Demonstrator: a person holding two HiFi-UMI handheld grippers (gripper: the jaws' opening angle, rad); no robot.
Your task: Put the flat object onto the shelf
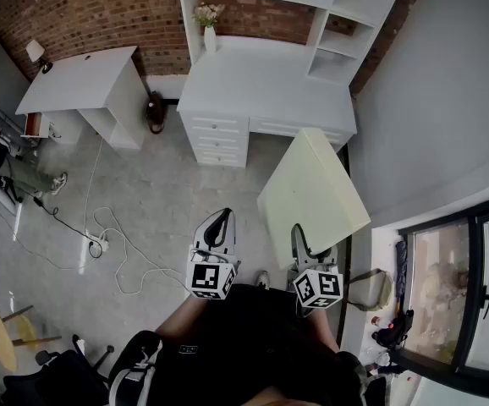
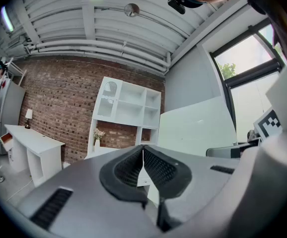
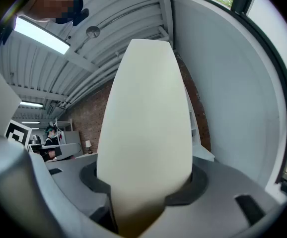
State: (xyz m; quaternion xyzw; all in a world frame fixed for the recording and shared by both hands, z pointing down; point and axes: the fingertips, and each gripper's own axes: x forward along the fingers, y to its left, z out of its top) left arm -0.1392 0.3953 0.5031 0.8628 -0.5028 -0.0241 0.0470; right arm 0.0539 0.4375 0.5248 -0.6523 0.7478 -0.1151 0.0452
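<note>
Transport stage, judged from the layout. The right hand-held gripper [image 1: 302, 242] pinches one edge of the pale cream flat rectangular board [image 1: 312, 194], which is held in the air and stretches away from the person over the grey floor [image 1: 143, 193]. In the right gripper view the board [image 3: 146, 113] fills the gap between the jaws of the right hand-held gripper [image 3: 143, 205], and both pads press on it. The left hand-held gripper [image 1: 217, 228] carries nothing; its view shows the jaws [image 2: 143, 163] pressed together with no object between them.

The white open-fronted shelf unit [image 1: 346, 19] stands against the brick wall above the white bench with drawers [image 1: 261, 87], well apart from the board, so placement is not yet begun. The next move probably calls for an approach to the bench, then a lift of the board to the level of a free compartment [image 2: 128, 105] with its far edge leading.

No brand, label or legible writing appears; the only printed patterns are the black-and-white square markers on the two gripper cubes [image 1: 212, 279]
</note>
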